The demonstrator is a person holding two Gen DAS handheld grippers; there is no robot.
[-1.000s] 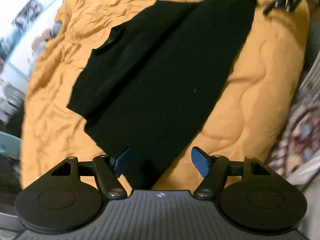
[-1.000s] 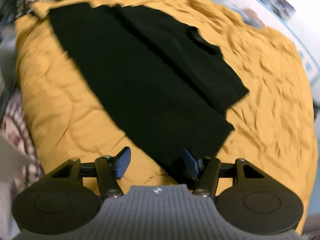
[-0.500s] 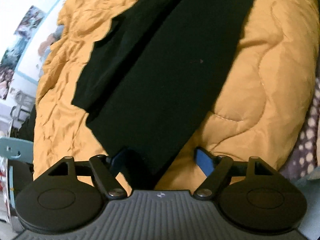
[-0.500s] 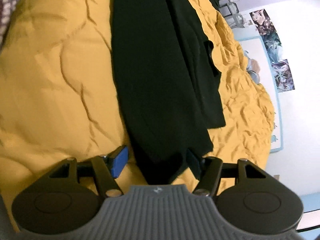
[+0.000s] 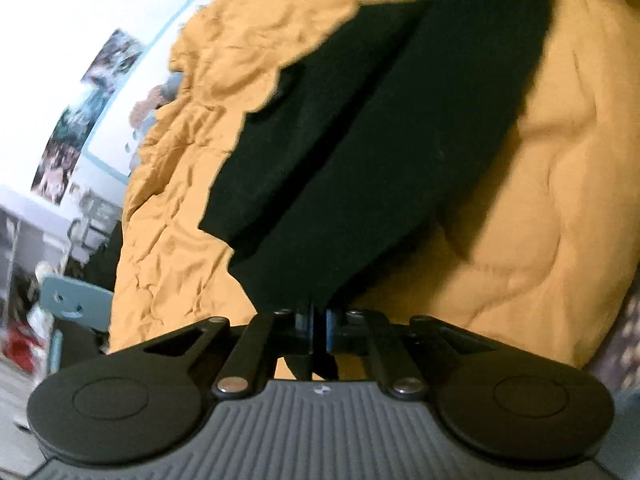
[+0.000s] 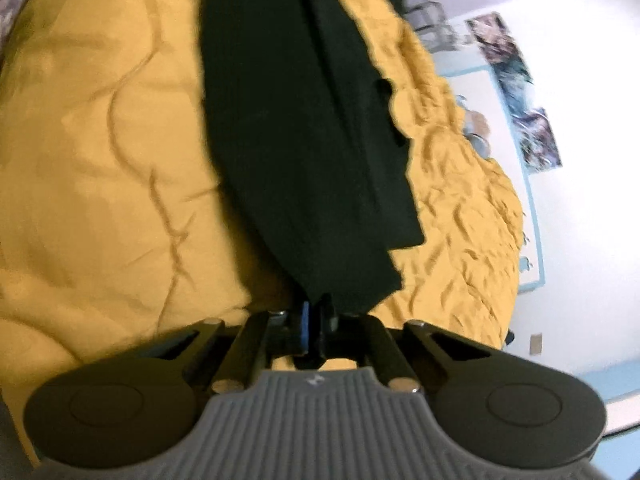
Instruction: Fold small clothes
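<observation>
A black garment [image 5: 380, 140], folded lengthwise, lies on a mustard-yellow quilt [image 5: 560, 200]. My left gripper [image 5: 318, 322] is shut on the garment's near corner, and the cloth rises taut from the quilt to the blue pads. In the right wrist view the same black garment [image 6: 296, 128] stretches away from me. My right gripper [image 6: 314, 320] is shut on its other near corner, lifted off the quilt [image 6: 100, 140]. A folded-in sleeve [image 5: 288, 136] lies on top along the far side.
The quilt covers a bed with wrinkles all over. A white wall with posters [image 5: 92, 112] stands beyond the far edge, also in the right wrist view [image 6: 520, 92]. A light blue chair [image 5: 72, 308] and shelves sit at the left. Patterned fabric [image 5: 624, 340] borders the right.
Both grippers went from open around the garment's near corners to shut on them. Both have lifted the edge, so the cloth pulls taut off the quilt.
</observation>
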